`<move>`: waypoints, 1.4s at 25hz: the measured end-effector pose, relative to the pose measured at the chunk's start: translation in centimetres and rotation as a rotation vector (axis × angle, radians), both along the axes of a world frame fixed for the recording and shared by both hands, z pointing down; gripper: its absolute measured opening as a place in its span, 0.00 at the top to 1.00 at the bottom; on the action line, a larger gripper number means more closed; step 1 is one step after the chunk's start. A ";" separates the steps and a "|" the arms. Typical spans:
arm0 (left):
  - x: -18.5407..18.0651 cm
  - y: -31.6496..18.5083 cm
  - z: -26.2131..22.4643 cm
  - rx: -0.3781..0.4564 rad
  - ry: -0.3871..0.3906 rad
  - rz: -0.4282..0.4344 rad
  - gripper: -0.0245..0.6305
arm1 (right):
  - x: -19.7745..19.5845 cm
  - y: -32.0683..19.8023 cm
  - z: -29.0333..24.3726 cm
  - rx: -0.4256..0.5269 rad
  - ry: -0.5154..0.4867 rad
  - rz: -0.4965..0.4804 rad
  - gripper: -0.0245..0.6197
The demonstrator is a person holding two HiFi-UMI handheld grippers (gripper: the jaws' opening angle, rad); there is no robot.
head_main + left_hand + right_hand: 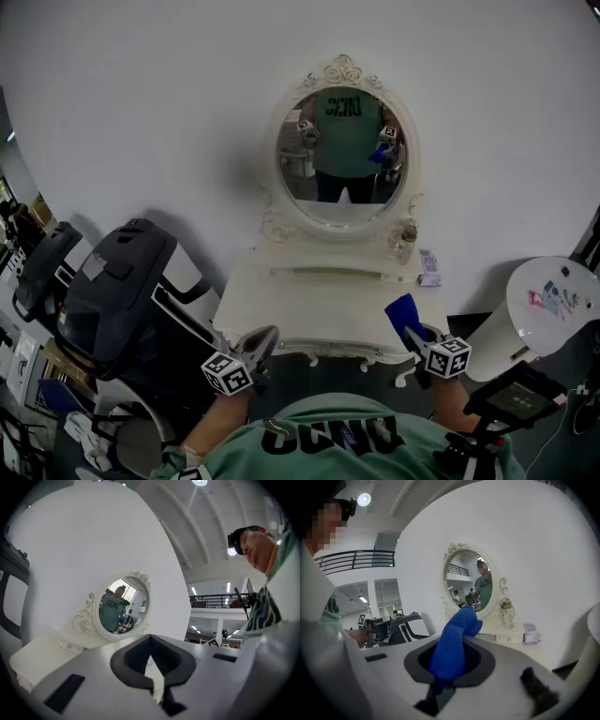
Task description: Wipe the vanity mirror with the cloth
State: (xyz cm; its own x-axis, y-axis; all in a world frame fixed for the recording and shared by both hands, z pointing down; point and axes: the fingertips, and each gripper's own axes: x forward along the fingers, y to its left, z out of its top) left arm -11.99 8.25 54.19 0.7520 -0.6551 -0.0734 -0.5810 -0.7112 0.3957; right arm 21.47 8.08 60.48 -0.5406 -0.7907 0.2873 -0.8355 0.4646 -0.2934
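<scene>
The right gripper (419,342) is closed on the blue cloth (451,651). The cloth sits between its jaws and stands up out of them, with the free end bent over above the tips. It is held before the near right corner of the white vanity table (319,305), well apart from the oval mirror (343,155). The left gripper (150,641) has its jaws together, with nothing between them

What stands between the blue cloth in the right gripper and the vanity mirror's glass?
Nothing visible does. The right gripper grips the cloth short of the vanity, open air up to the mirror. A small bottle stands at the frame's lower right, beside the path.
</scene>
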 end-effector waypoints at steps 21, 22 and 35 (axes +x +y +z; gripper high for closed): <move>4.1 -0.6 0.0 0.004 -0.022 0.041 0.96 | 2.4 0.7 -0.6 0.031 -0.048 -0.012 0.89; 4.2 -0.6 0.2 0.002 -0.022 0.041 0.96 | 2.4 0.7 -0.6 0.031 -0.046 -0.015 0.89; 13.3 1.2 0.1 -0.017 -0.028 0.018 0.96 | 8.8 2.4 -1.1 0.051 -0.032 -0.118 0.89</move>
State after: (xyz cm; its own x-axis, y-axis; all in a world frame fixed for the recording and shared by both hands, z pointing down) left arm 1.27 9.47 54.34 0.7654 -0.6422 -0.0413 -0.5788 -0.7152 0.3918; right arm 30.29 10.46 59.39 -0.6393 -0.7341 0.2290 -0.7645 0.5745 -0.2925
